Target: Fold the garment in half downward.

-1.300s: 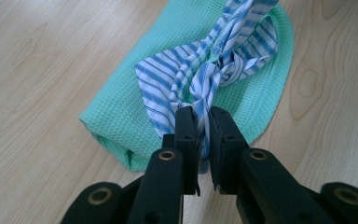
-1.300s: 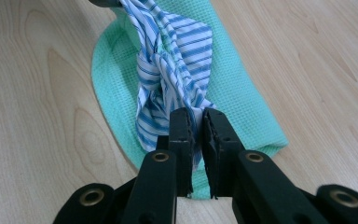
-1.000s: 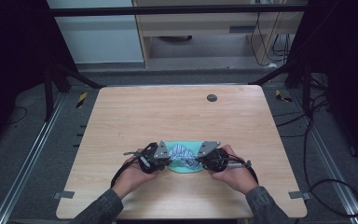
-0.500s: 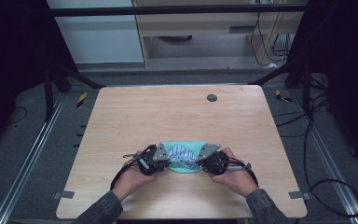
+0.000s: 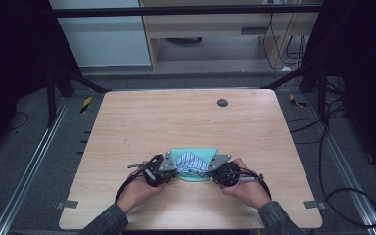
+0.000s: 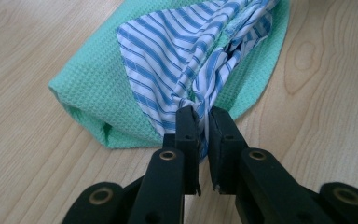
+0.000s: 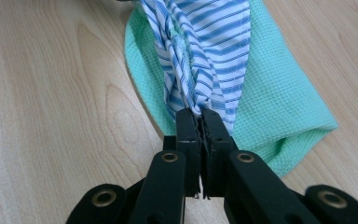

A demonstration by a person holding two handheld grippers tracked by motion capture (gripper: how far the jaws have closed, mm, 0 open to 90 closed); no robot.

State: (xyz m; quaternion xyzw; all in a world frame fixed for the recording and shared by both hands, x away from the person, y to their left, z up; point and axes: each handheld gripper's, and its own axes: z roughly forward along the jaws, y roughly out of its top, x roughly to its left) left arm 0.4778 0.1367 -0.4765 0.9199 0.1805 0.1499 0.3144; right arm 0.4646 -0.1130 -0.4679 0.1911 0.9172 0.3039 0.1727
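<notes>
A blue-and-white striped cloth lies bunched on top of a folded green waffle-weave towel near the table's front edge. My left gripper pinches the striped cloth's left end. In the left gripper view that gripper is shut on the striped cloth, with the green towel beneath. My right gripper holds the other end. The right gripper view has that gripper shut on the striped cloth over the green towel.
The wooden table has a small dark round inset near its far edge. Black frame rails and cables run along both sides of the table. A person's hands grip both tools at the front edge.
Both grippers have shifted slightly while gripping the striped cloth's ends, and the cloth now sits bunched higher between them on the green towel.
</notes>
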